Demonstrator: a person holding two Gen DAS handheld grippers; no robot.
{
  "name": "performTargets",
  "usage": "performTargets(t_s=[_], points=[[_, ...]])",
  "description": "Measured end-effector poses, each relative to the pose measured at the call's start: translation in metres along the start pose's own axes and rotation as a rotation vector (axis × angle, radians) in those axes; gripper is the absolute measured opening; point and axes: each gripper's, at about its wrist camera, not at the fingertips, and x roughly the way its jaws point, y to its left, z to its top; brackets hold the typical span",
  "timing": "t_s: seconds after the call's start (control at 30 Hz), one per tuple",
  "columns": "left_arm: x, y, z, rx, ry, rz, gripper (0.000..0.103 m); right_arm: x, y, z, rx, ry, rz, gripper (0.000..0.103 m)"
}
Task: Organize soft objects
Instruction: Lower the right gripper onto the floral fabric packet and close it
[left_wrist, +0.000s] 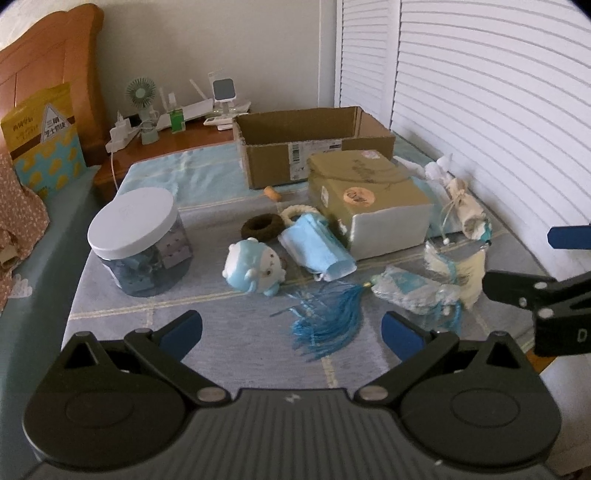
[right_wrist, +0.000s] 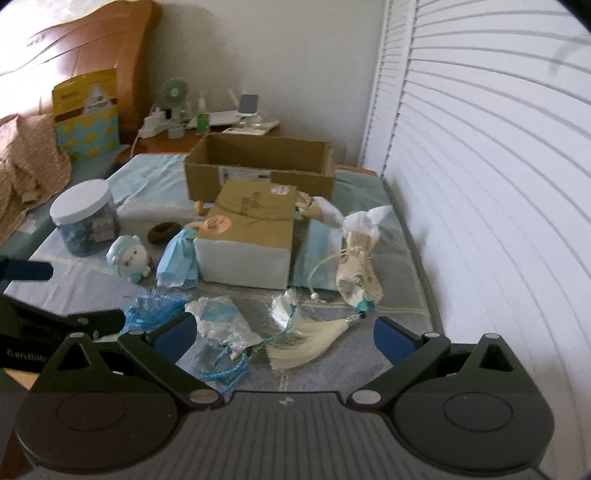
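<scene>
**Blue tassel waiting below two empty grippers**

Left wrist view: the left gripper (left_wrist: 291, 330) is hovering with its jaws spread wide, holding and touching nothing. The blue tassel (left_wrist: 327, 319) is lying between its fingers, on the near side of the closed box (left_wrist: 369, 201). A plush toy (left_wrist: 255, 267) and a blue mask (left_wrist: 316, 247) are lying just left of that box, and the open carton (left_wrist: 314, 144) is standing behind it, probably the place for the soft things. Lowering squarely and pinching the tassel's bunched head would likely work best.

Right wrist view: the right gripper (right_wrist: 284, 338) is also gaping wide and empty, hanging over the cream tassel (right_wrist: 306, 345) in front of the closed box (right_wrist: 251, 229).
</scene>
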Motion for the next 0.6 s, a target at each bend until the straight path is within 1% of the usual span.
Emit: performTargets(t_s=[0.23,0.33,0.47,0.6], points=[[0.01,0.013,-0.008,0.025,-0.004,-0.013,0.102,0.014,0.005,-0.005,-0.037,0.012,0.064,0.103],[0.015,0.02,-0.011,0.017,0.001,-0.033,0.102,0.019,0.01,-0.004,-0.058,0.01,0.089,0.103],[0.021,0.027,-0.014,0.017,-0.002,-0.04,0.102,0.029,0.02,-0.003,-0.097,0.019,0.103,0.102],[0.029,0.039,-0.016,-0.018,0.0,-0.081,0.102,0.04,0.025,-0.001,-0.122,0.036,0.124,0.099]])
